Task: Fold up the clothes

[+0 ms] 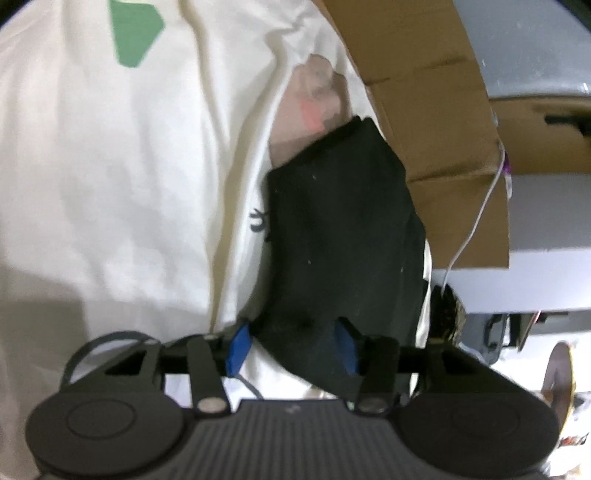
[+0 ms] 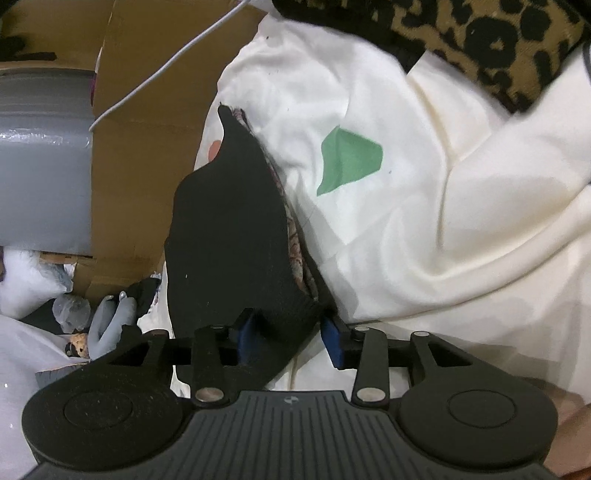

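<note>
Cardboard (image 1: 424, 107) rises beyond and to the right of the left gripper (image 1: 291, 347), whose jaws stand apart with the near end of a black garment (image 1: 340, 236) lying between the blue pads (image 1: 238, 345); whether those pads press the cloth cannot be told. That garment stretches away from the jaws over a cream sheet (image 1: 110, 184) with a green patch (image 1: 135, 31), which fills everything to their left. A thin white cable (image 1: 476, 218) hangs down the cardboard's edge just right of the cloth. The right gripper (image 2: 291, 341) also has its jaws apart around a black garment (image 2: 229, 229), with a patterned layer showing along the garment's right edge; a grip cannot be confirmed. Right of these jaws spreads the cream sheet (image 2: 424, 221), far beyond them a leopard-print fabric (image 2: 480, 40). Left of them stand cardboard (image 2: 147, 147), a grey bin (image 2: 40, 155) and floor clutter (image 2: 92, 314).
</note>
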